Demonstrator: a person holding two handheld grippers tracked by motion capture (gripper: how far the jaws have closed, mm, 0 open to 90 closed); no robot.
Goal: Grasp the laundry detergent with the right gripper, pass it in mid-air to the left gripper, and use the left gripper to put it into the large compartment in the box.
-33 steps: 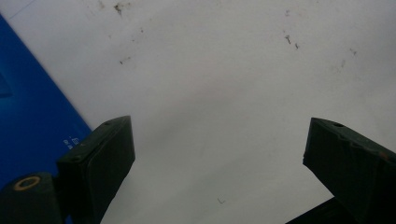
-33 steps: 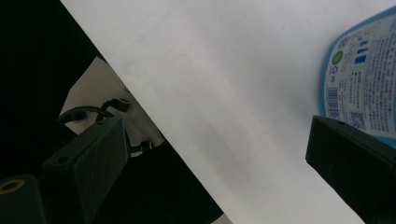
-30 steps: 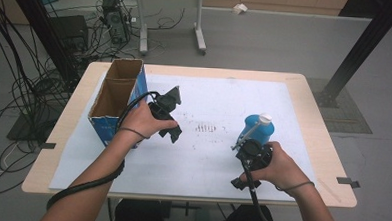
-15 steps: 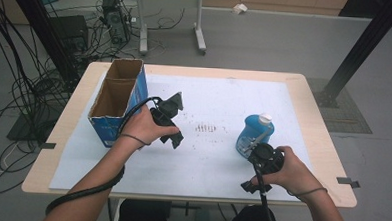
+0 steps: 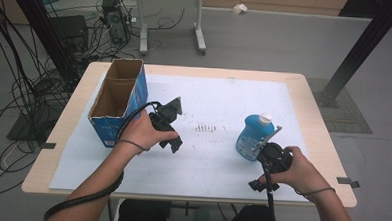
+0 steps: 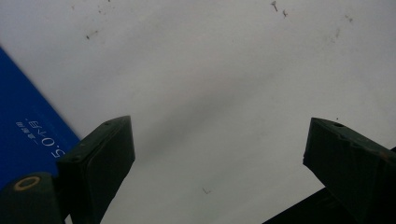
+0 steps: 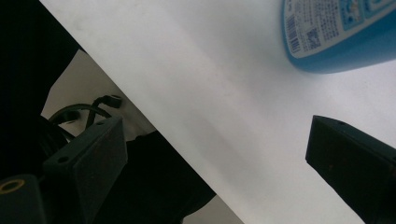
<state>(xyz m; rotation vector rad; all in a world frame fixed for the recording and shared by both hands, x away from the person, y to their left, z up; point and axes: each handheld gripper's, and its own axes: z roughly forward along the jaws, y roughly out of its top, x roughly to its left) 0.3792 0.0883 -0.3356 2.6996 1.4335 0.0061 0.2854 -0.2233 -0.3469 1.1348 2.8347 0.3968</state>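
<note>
A blue plastic bottle [image 5: 253,133] with a white cap stands upright on the white sheet at the right. Its label and base are in the right gripper view [image 7: 336,32], at the top right. My right gripper [image 5: 261,182] is just in front of the bottle, near the table's front edge. It is open with nothing between the jaws [image 7: 217,126]. My left gripper [image 5: 172,139] hovers mid-table beside the blue cardboard box [image 5: 117,99]. It also stands open and empty over the bare sheet [image 6: 219,130].
The open-topped box has two compartments, and its blue side [image 6: 23,135] lies close to the left jaw. Faint dark marks [image 5: 206,127] dot the middle of the sheet. The table's front edge [image 7: 154,126] runs right below the right gripper. Cables and table legs are on the floor behind.
My right gripper has drawn back from the bottle toward the front edge, and the bottle now stands free. The left gripper has shifted slightly right and nearer.
</note>
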